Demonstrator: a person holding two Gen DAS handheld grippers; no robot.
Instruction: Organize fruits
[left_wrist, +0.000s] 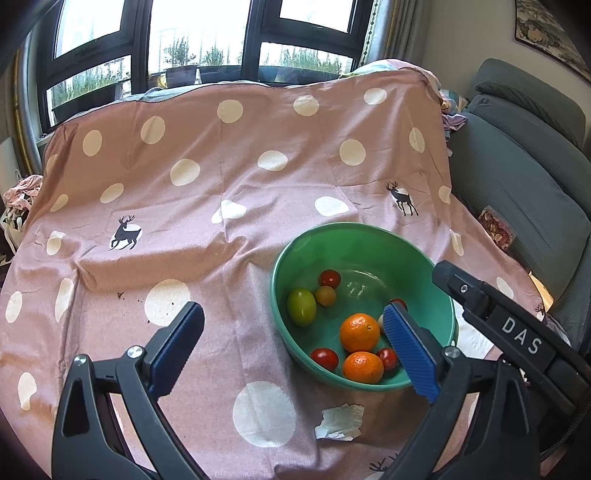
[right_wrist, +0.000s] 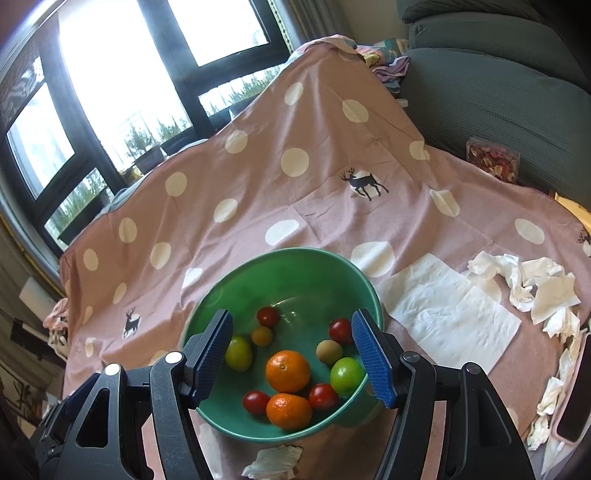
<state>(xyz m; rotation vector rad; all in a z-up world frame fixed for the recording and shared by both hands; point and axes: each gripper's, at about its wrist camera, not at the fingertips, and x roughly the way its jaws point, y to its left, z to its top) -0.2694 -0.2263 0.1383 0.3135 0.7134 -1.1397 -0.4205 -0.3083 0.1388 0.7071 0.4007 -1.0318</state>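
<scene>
- Right now both tools hang empty w/ jaws spread wide: left gripper (left_wrist: 293, 347) over the pink polka-dot cloth (left_wrist: 221, 184) just beside the bowl's left rim, right gripper (right_wrist: 291, 356) directly above the bowl.
- Fruit all sits inside the round green ceramic bowl (right_wrist: 295, 258), near the cloth's front edge: two oranges (right_wrist: 288, 371), small red tomatoes (right_wrist: 255, 401), a bright green round fruit (right_wrist: 346, 374), a yellow-green oval fruit (right_wrist: 238, 353), a tan small one (right_wrist: 328, 350).
- Likely step: right tool picks one fruit, prob. the larger orange centred betw. its pads.
- To do it well: descend straight, keep pads clear of the bowl wall, close gently – the round skin may roll.
- Flat white paper napkins (right_wrist: 443, 314) by the bowl's right side look like a landing spot; can't confirm.
- Watch neighbours: a tomato and the second orange touch or nearly touch the target.
- Crumpled tissue (left_wrist: 340, 422) lies at the front edge; ignore.
</scene>
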